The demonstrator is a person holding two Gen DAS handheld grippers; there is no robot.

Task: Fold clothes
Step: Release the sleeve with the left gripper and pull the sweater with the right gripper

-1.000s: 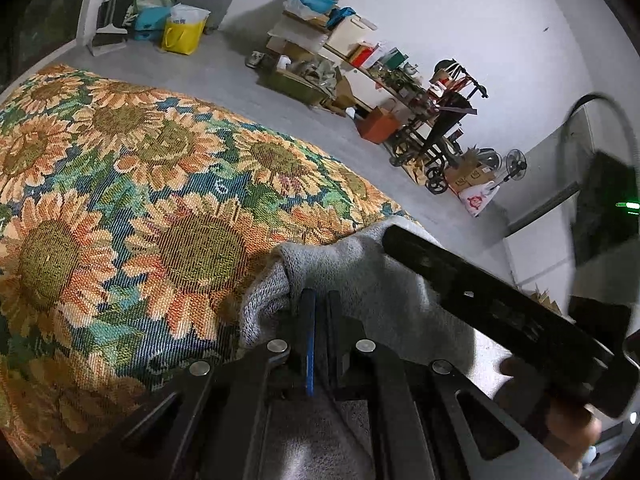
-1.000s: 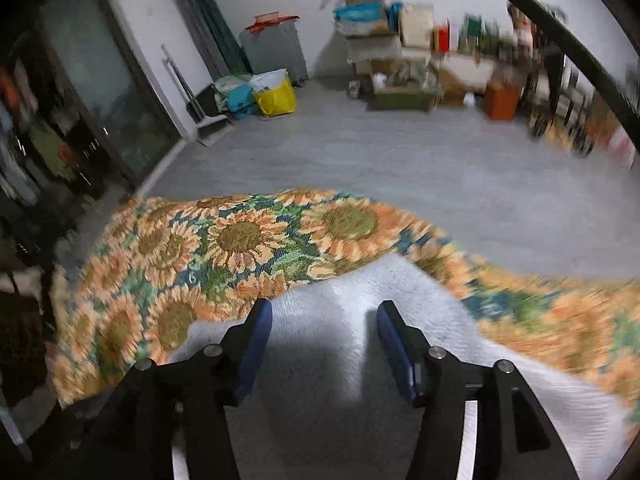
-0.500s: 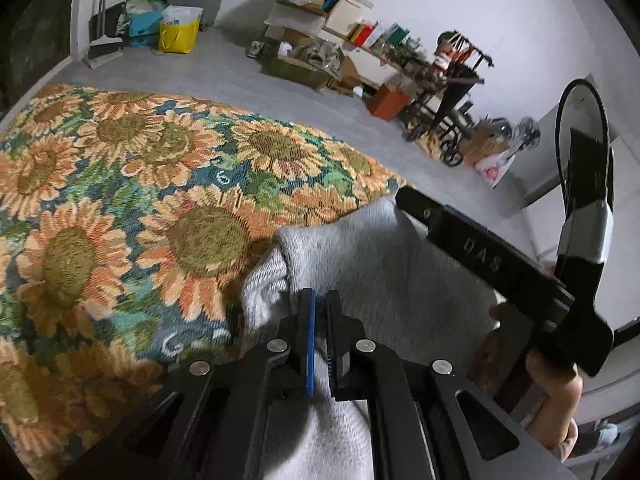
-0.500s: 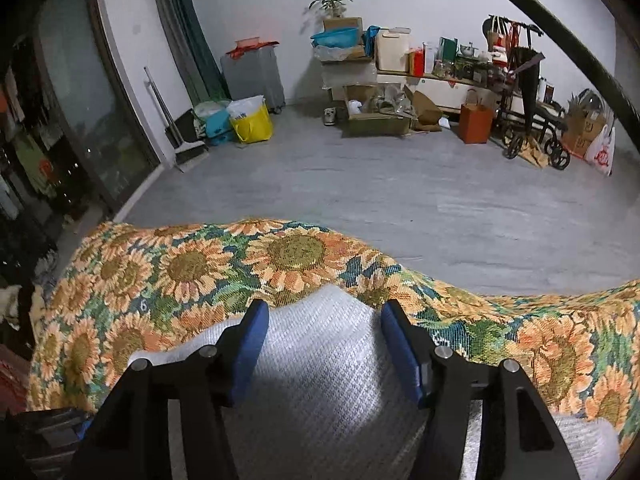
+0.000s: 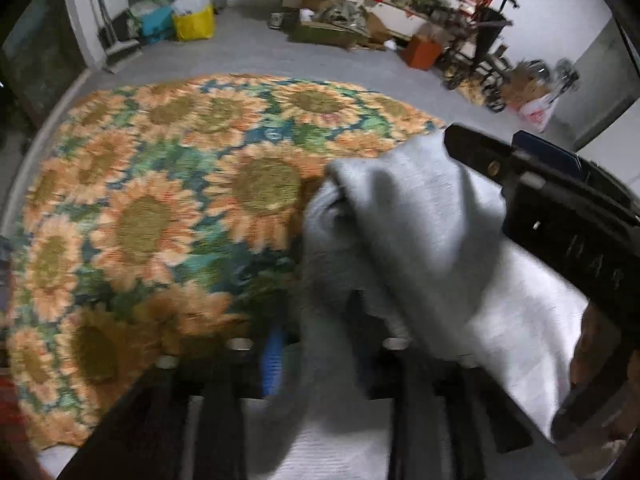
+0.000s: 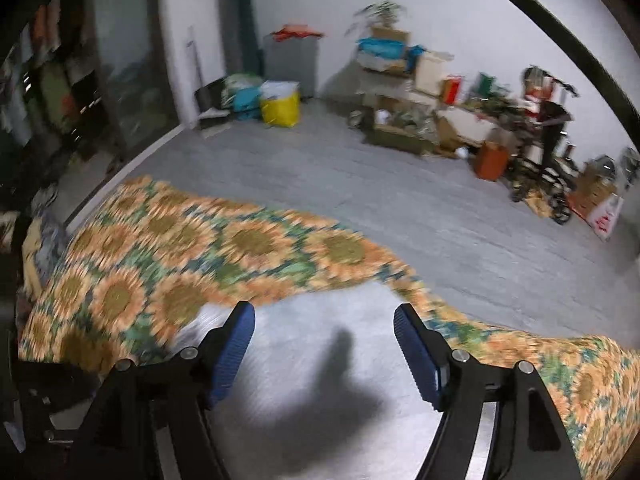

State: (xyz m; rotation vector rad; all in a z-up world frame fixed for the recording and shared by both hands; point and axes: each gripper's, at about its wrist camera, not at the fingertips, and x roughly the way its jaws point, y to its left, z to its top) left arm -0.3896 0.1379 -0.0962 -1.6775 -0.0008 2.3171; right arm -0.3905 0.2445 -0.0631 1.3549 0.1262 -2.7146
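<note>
Opened since a second ago: left gripper (image 5: 316,356) jaws parting off the grey garment (image 5: 412,232), fold still draped between them; right gripper (image 6: 324,350) widening, empty, above the cloth. Garment on sunflower cover (image 5: 160,208). Best lift clear straight up, no dragging the fold.

A: What covers the bed?
B: A woven cover printed with orange sunflowers on teal and green (image 5: 168,208), blurred in both views.
A: And beyond it?
B: Grey plank flooring (image 6: 420,216), a bright yellow plastic bag (image 6: 280,108) by the white wall, a grey suitcase (image 6: 292,64) behind it, a small orange box (image 6: 490,160), and cluttered shelves topped with a potted plant (image 6: 380,10).
</note>
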